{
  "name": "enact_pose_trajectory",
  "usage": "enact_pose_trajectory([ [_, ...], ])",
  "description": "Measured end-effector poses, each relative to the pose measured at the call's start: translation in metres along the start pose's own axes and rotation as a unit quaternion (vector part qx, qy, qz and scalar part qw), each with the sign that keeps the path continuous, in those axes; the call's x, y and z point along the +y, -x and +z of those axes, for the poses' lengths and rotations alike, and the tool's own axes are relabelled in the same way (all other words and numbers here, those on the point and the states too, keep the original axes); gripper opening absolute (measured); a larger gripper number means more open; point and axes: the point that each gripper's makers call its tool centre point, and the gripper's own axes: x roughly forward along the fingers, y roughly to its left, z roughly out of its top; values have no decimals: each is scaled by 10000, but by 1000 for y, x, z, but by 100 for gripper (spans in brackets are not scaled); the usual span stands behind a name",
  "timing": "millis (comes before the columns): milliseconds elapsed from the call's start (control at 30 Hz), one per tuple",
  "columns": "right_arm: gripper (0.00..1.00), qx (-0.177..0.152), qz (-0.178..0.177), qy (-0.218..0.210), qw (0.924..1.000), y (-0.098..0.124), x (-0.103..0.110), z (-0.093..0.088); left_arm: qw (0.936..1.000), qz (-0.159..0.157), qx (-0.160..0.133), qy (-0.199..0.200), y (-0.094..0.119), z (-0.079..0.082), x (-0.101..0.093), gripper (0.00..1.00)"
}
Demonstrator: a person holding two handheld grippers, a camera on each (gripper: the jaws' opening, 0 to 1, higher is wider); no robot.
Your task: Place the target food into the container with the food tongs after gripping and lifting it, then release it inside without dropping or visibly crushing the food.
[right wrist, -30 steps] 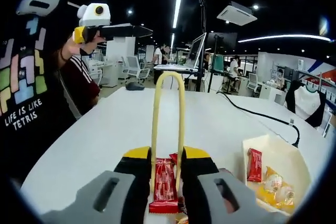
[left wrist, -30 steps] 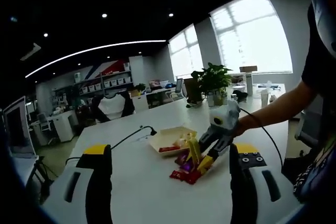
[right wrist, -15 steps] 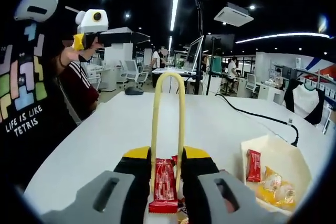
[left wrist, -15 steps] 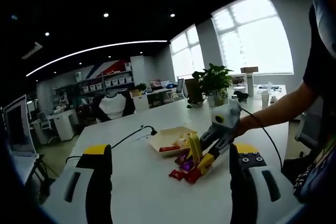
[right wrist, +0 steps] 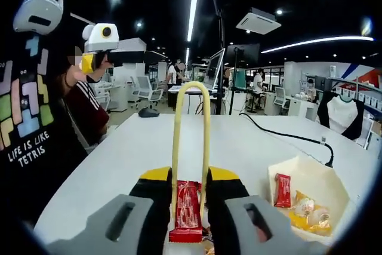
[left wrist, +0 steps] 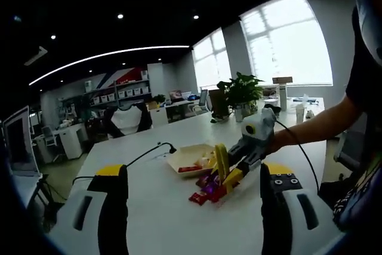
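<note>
In the right gripper view we see our right gripper (right wrist: 188,190) pinching the yellow food tongs (right wrist: 190,141) between its jaws; the tongs' loop stands up ahead of us, and between their arms lies a red snack packet (right wrist: 188,210) on the white surface (right wrist: 149,147), whether the tongs actually touch it we cannot tell; just to the right sits the pale paper container (right wrist: 310,190), already holding a small red packet (right wrist: 282,190) and some yellow-wrapped snacks (right wrist: 305,213); beyond it a black cable (right wrist: 280,136) runs across the surface; to the left a person in a black printed shirt (right wrist: 27,117) stands close beside the surface edge, and the left gripper (right wrist: 113,43) shows high up there.

In the left gripper view our left gripper (left wrist: 191,207) is spread wide with nothing between its jaws; past it the right gripper (left wrist: 248,147) and tongs (left wrist: 222,165) lean over a small pile of red and purple packets (left wrist: 206,190), with the container (left wrist: 191,158) right behind; farther off a potted plant (left wrist: 242,94) stands near the bright window (left wrist: 286,46).
</note>
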Motion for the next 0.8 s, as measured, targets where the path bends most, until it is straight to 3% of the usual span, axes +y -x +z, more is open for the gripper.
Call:
enact_pose_trajectory([
  [233,17,-279,-206,-39,9994,5,-9,12,10000,-14,-18,4,0,2,-3,97],
  [400,17,-277,-342,31,9990,9,-19,15,10000,-18,-25,14,0,3,-5,97],
  [467,17,-537,-501,-121,9972,13,-29,24,10000,-28,9,3,0,1,-6,97],
  [800,18,-558,-884,2,9945,28,-58,35,9999,-101,-46,40,0,4,-12,97],
])
